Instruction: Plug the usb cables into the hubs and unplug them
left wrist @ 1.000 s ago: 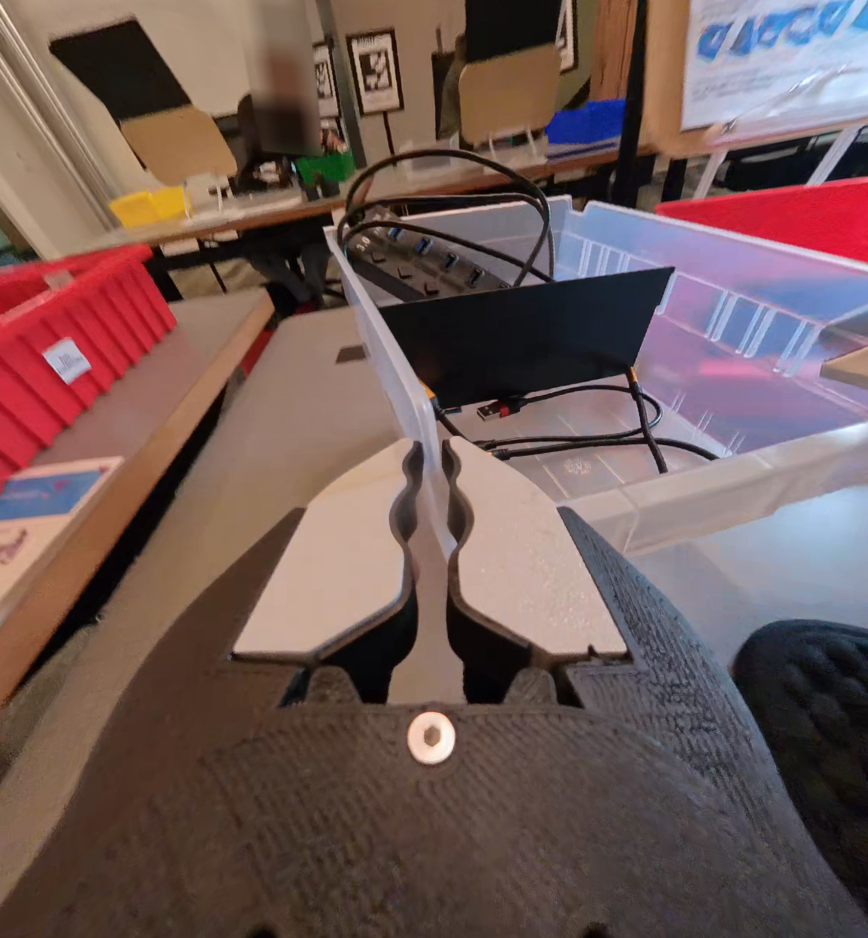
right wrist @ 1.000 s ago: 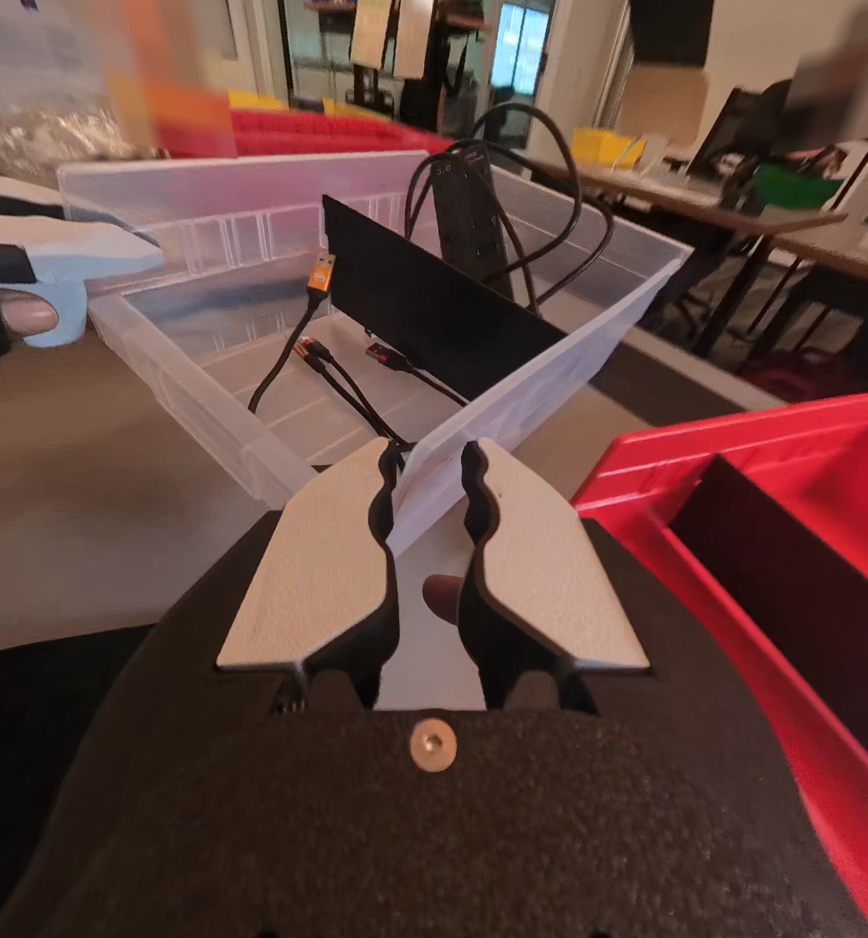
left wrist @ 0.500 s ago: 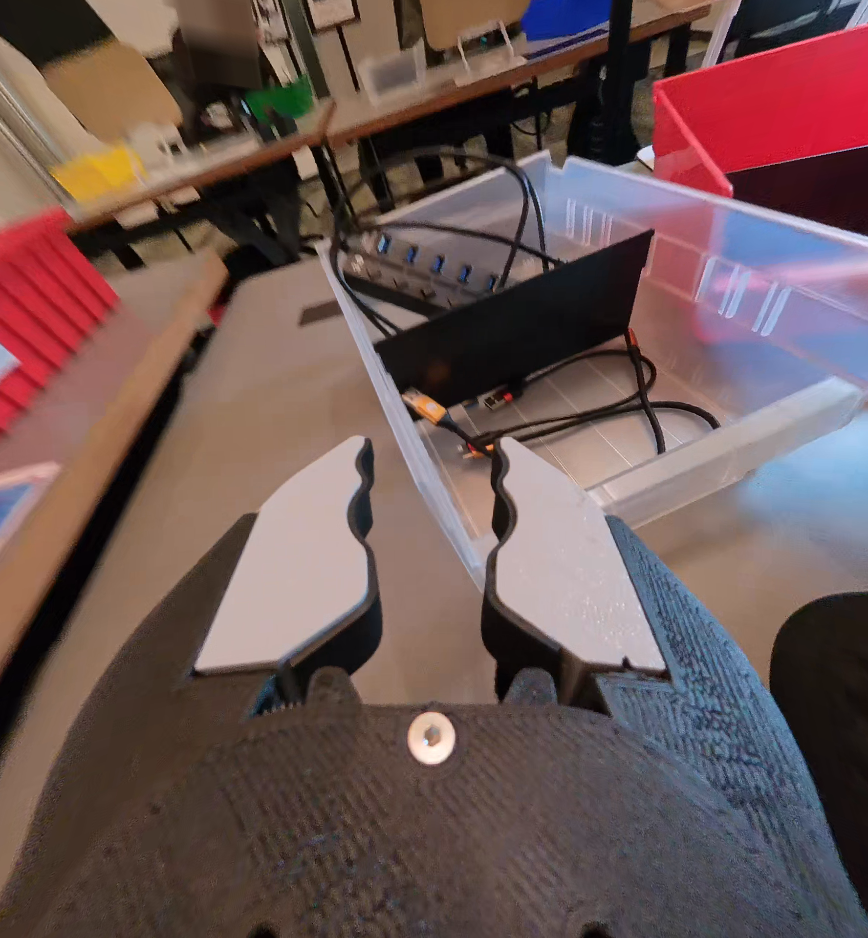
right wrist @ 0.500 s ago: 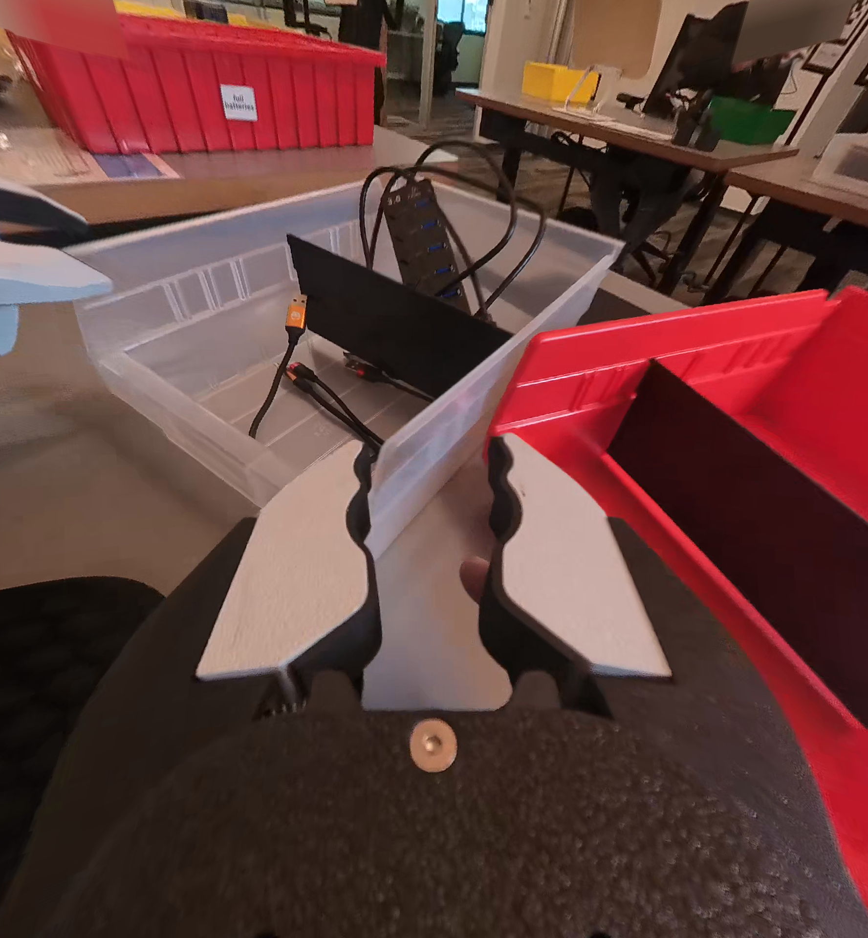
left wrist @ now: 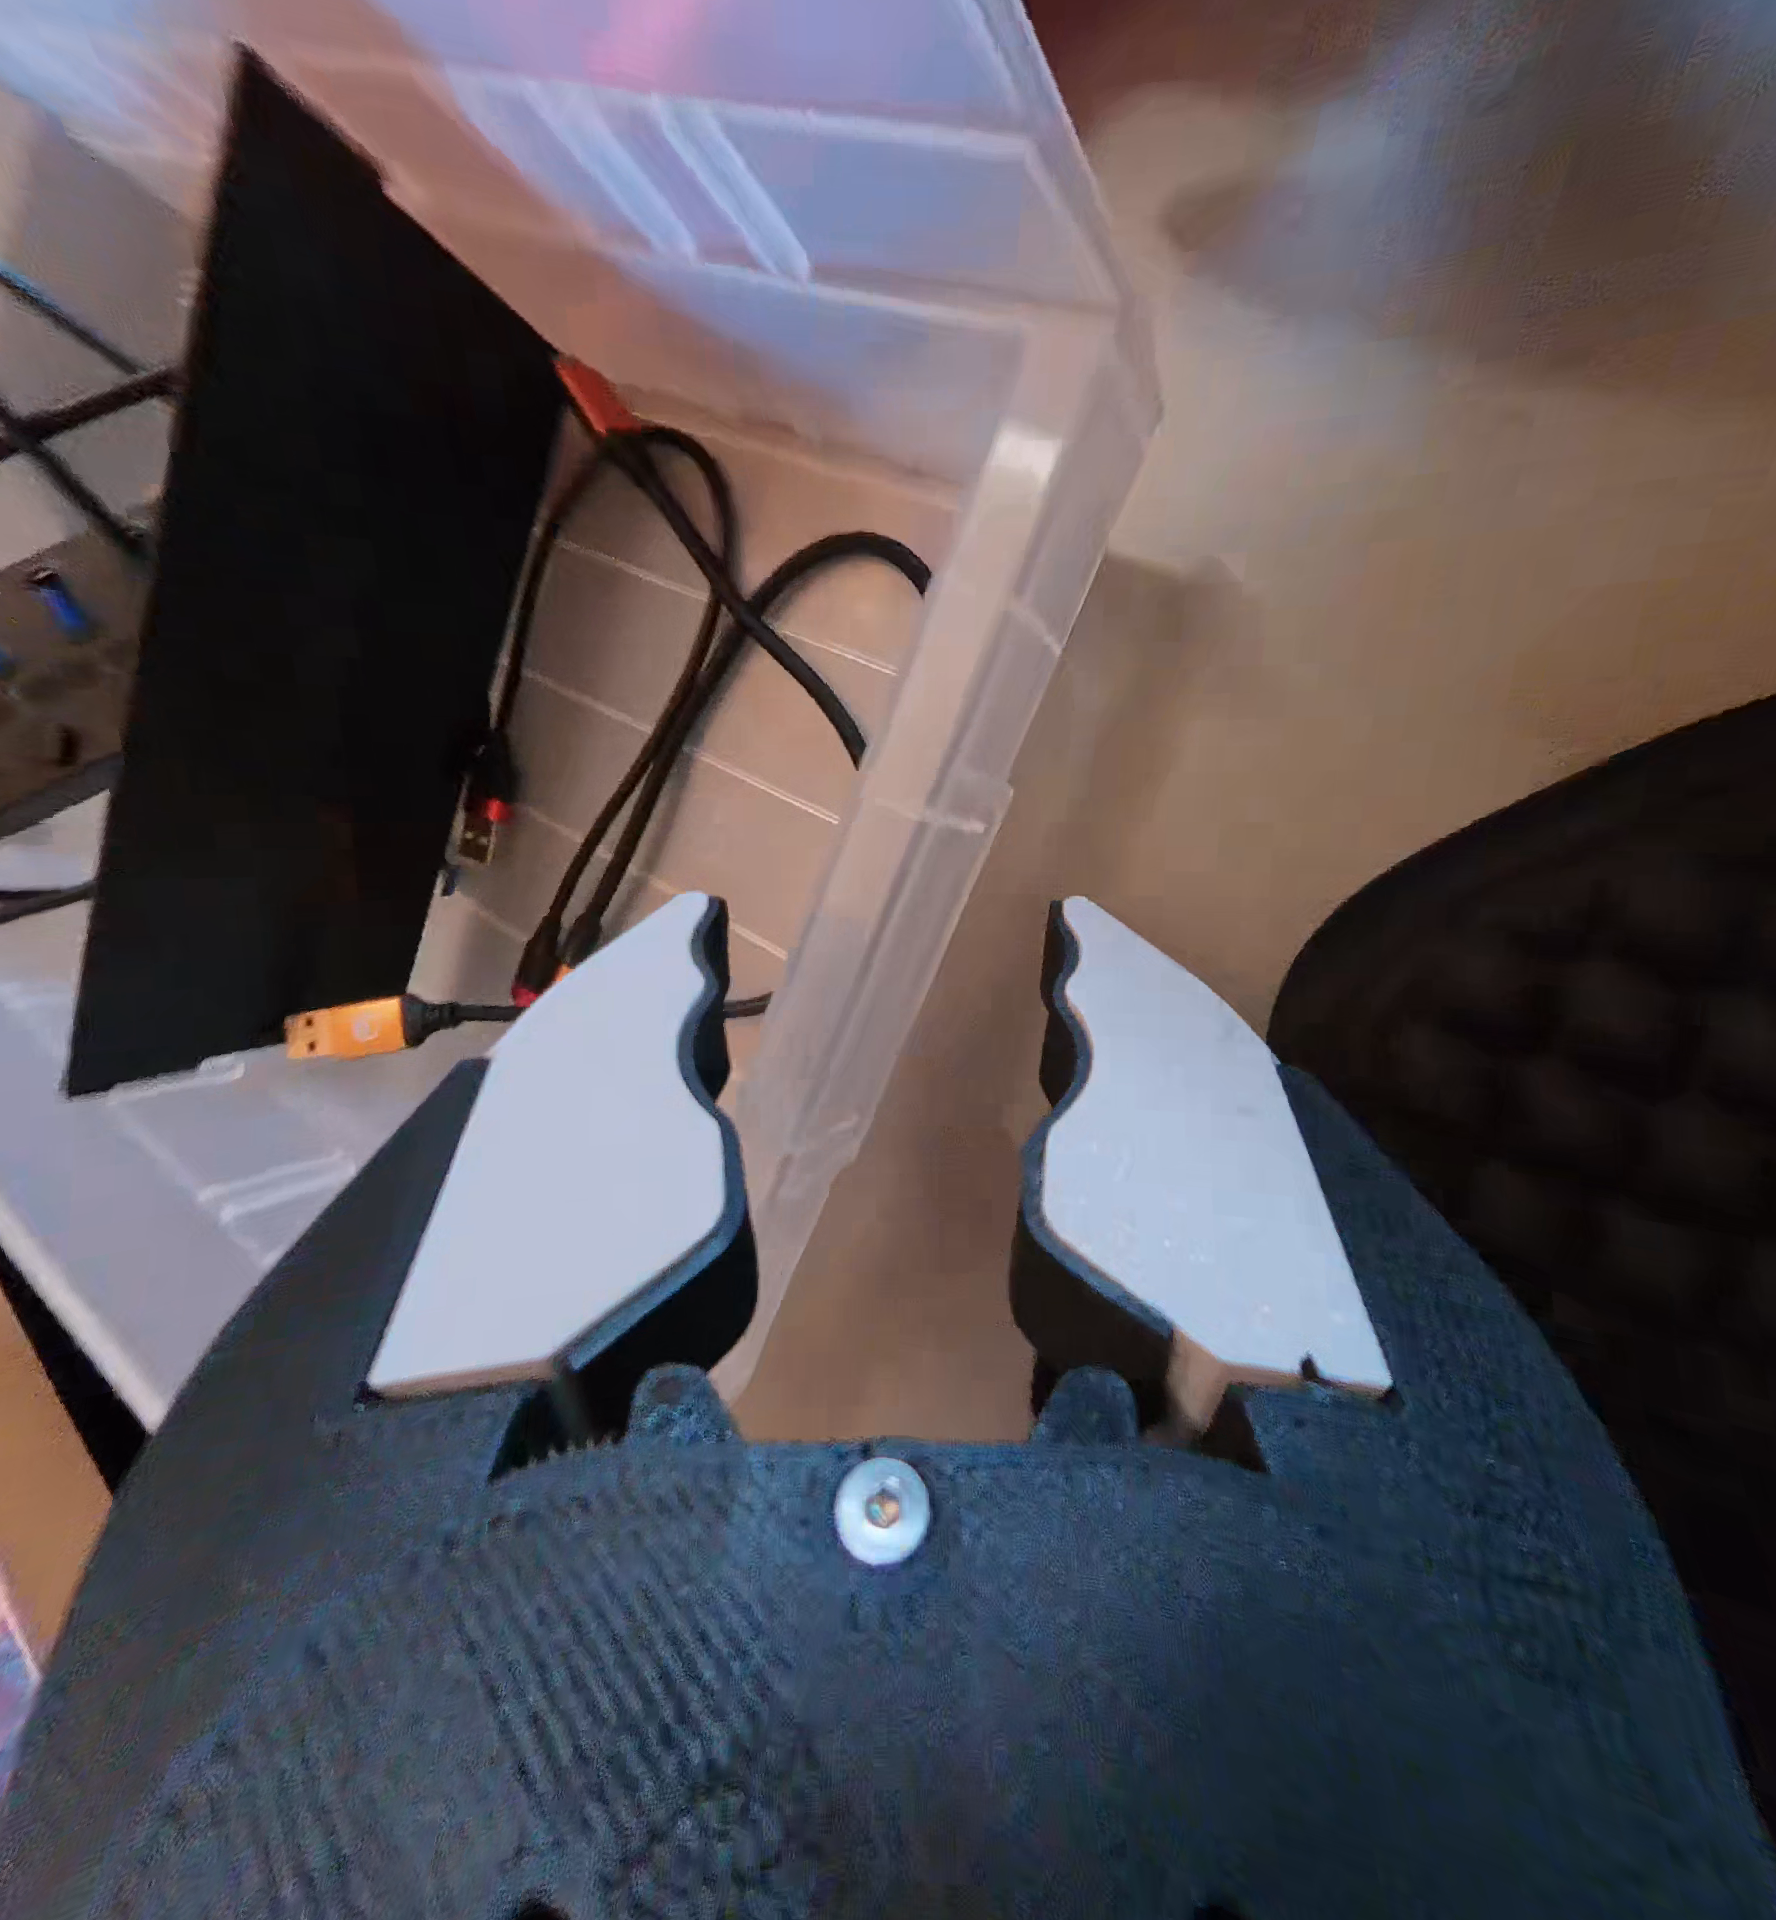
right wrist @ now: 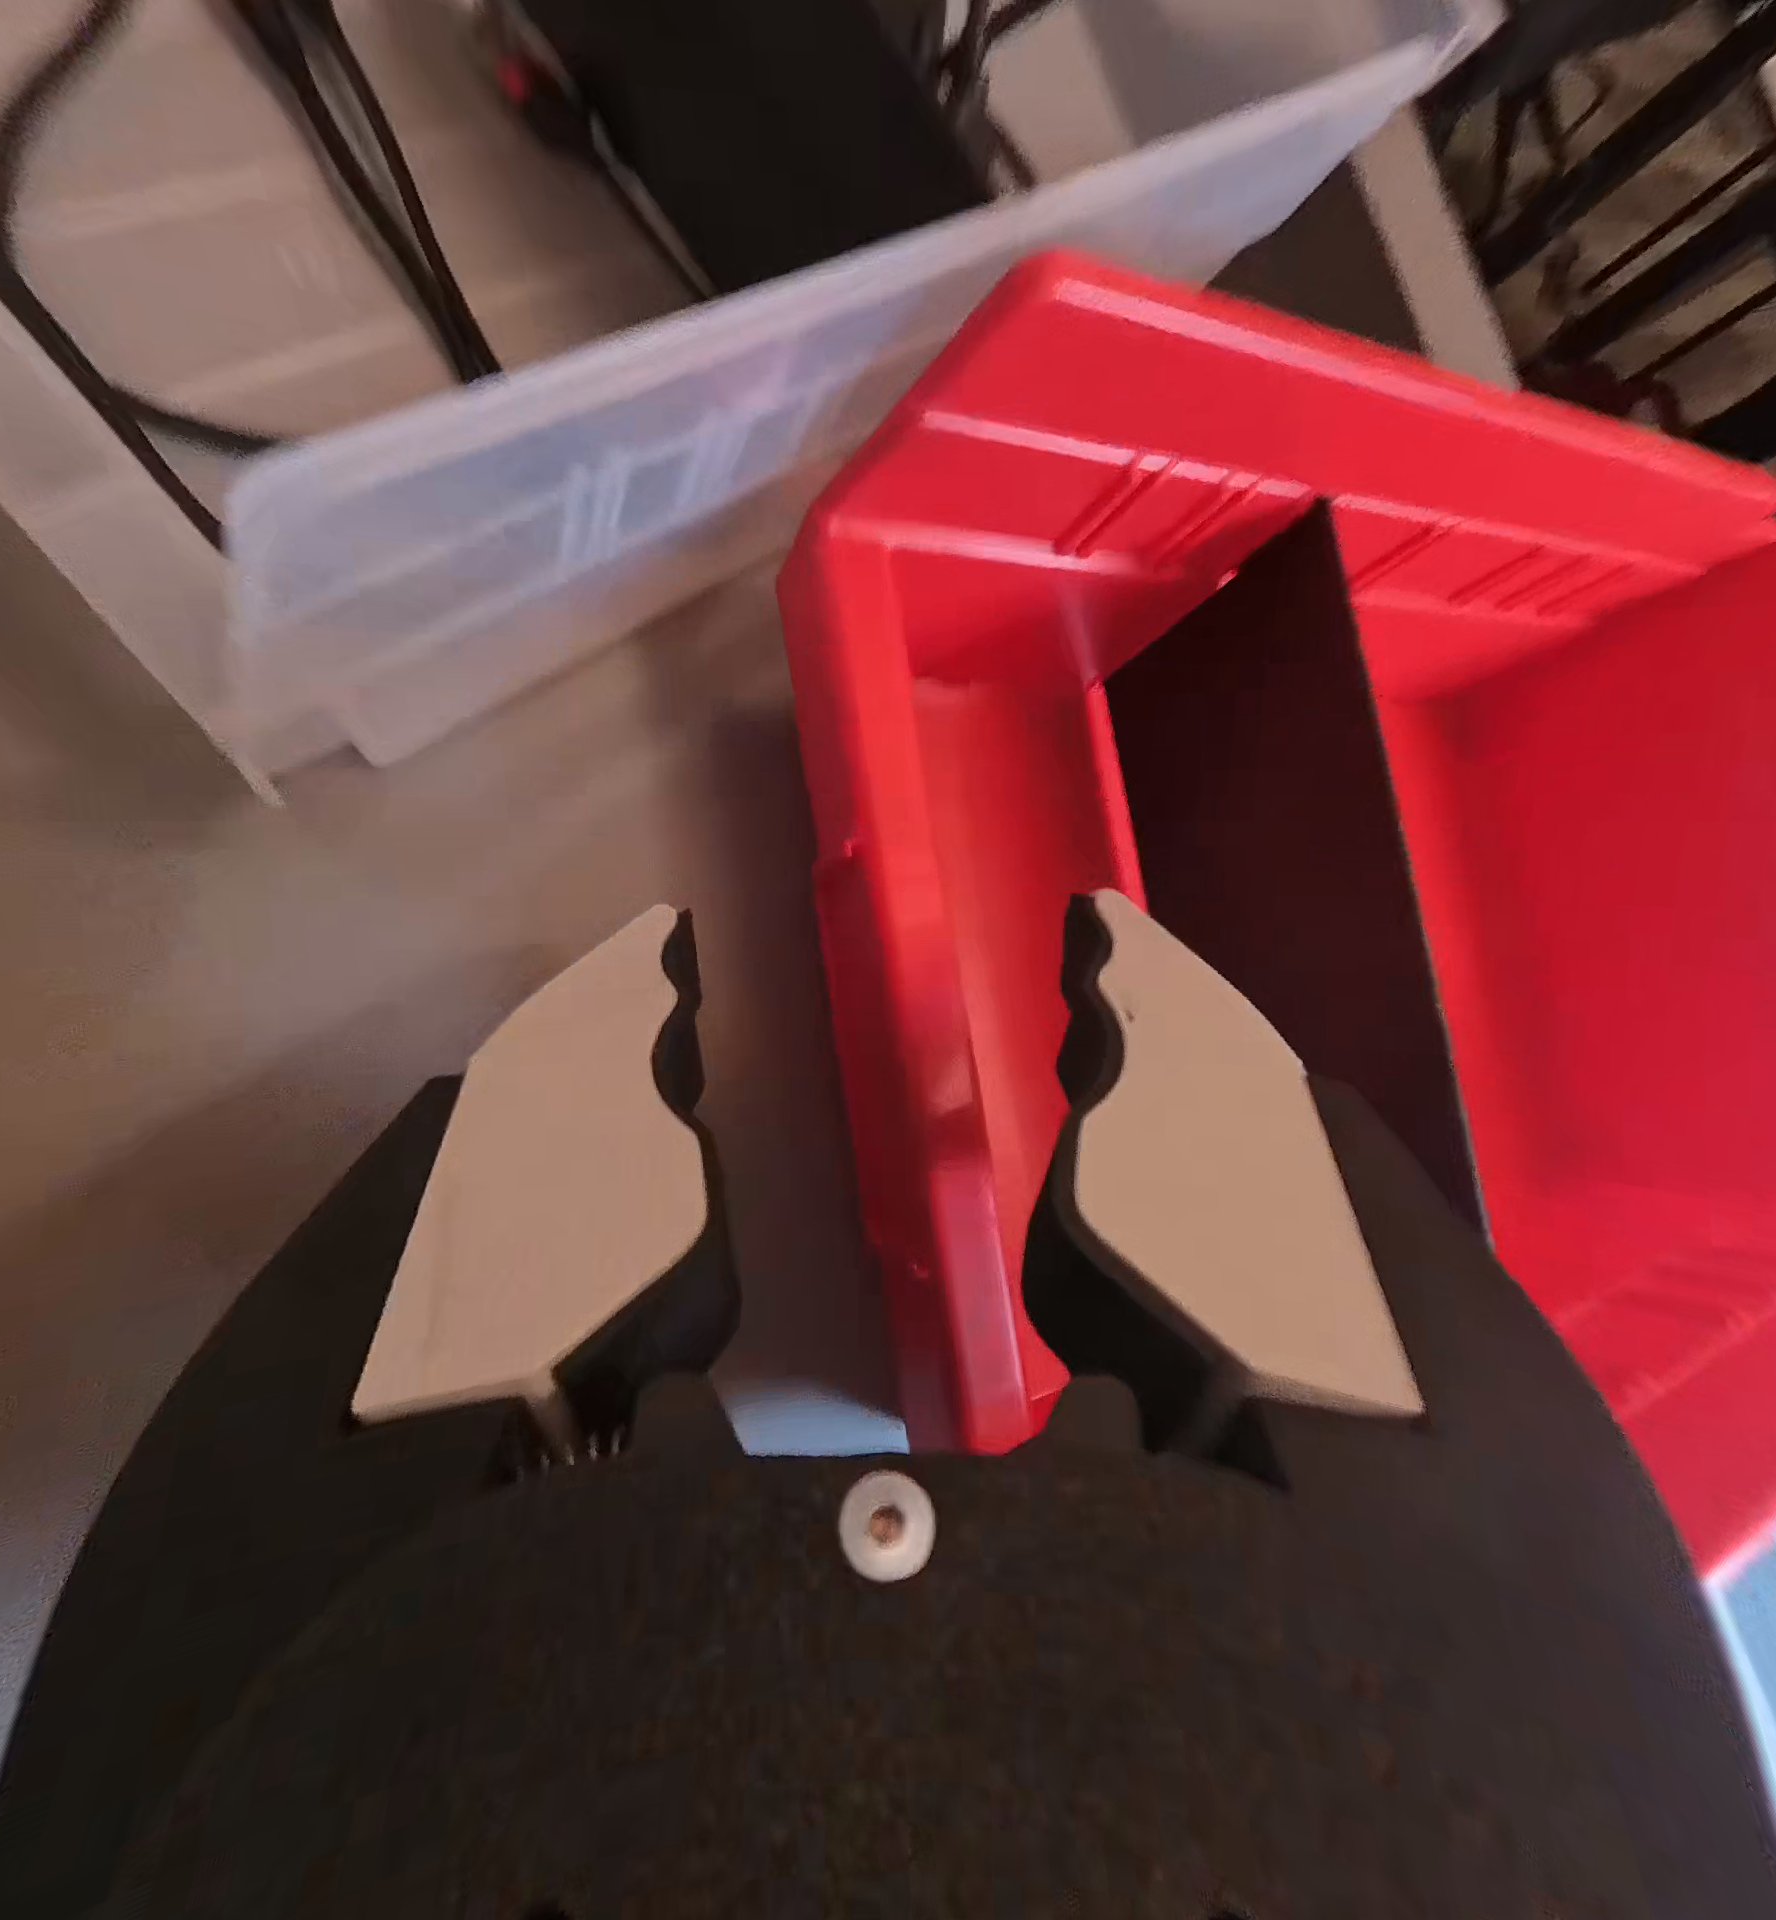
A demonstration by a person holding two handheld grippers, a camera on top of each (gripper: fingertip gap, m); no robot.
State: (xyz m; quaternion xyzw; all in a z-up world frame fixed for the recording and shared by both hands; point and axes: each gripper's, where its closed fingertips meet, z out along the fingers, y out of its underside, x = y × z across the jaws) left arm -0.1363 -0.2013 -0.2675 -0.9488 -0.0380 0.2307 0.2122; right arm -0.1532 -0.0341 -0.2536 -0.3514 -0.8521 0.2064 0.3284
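Hovering with its jaws spread wide and nothing between them, the left gripper (left wrist: 879, 914) straddles the near corner of the clear plastic bin (left wrist: 977, 582): its left finger sits over the bin's inside, its right finger over the bare beige tabletop (left wrist: 1279, 540), and the bin's front wall runs up through the gap without visibly touching either pad. Just past the left fingertip an orange USB plug (left wrist: 344, 1031) lies on the bin floor, pointing toward the foot of the black divider (left wrist: 312, 644) that stands upright across the bin. Beside it a red-and-black USB plug (left wrist: 484, 821) rests close against the divider, and black cables (left wrist: 697, 644) loop across the front compartment, with another orange connector (left wrist: 598, 395) up near the far wall. Behind the divider, the grey USB hub (left wrist: 6, 707) with blue ports lies in the rear compartment. A black mesh chair back (left wrist: 1590, 1091) fills the right edge. The right gripper (right wrist: 879, 909) is likewise wide apart and empty, poised above the side wall of a red bin (right wrist: 925, 935), that wall lying between the fingers. A dark divider (right wrist: 1268, 852) stands inside the red bin. The clear bin appears beyond, well blurred, just beside the red bin's corner.
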